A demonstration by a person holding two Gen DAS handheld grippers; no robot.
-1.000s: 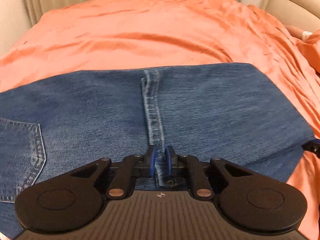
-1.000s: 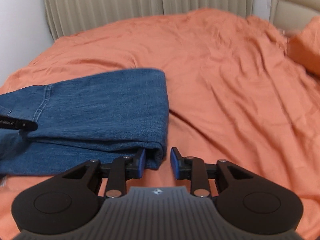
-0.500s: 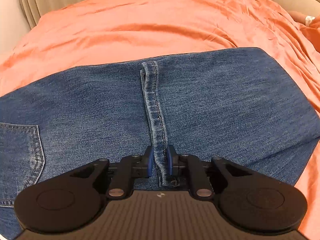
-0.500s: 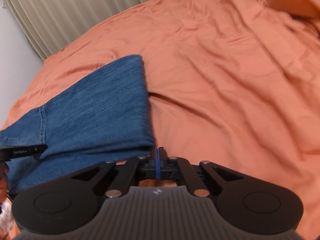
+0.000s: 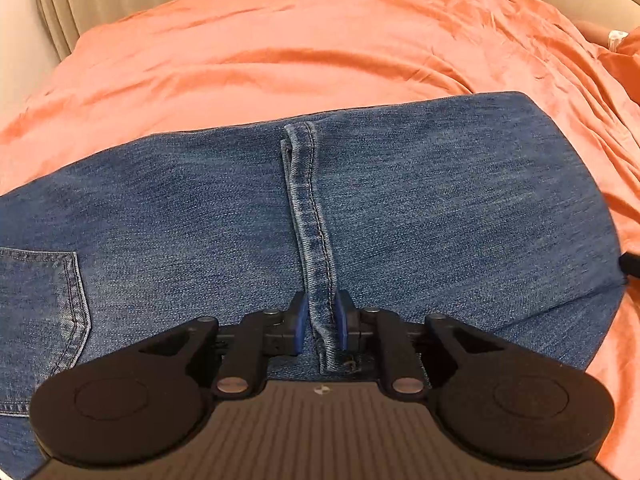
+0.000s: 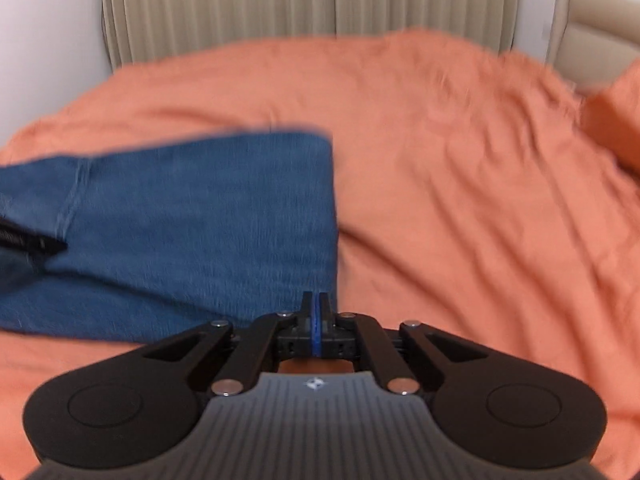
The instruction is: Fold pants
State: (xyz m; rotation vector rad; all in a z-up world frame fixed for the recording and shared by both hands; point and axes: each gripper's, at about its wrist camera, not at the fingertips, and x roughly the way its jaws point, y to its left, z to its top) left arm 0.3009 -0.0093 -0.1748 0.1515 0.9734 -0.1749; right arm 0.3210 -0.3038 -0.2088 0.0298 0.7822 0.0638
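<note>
Since a second ago our right claw [image 6: 319, 312] has closed, pads together beside the jeans [image 5: 440, 208]; our left claw [image 5: 321, 322] stays clamped on their hem seam [image 5: 314, 232].

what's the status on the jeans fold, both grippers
Left gripper shut on the jeans' hem. Right gripper shut, empty, at the folded edge. Jeans doubled over on orange bedspread. Nothing in the way.

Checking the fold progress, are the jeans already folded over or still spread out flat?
Folded over: the jeans lie doubled on the bed, hem lying across the top layer.
</note>
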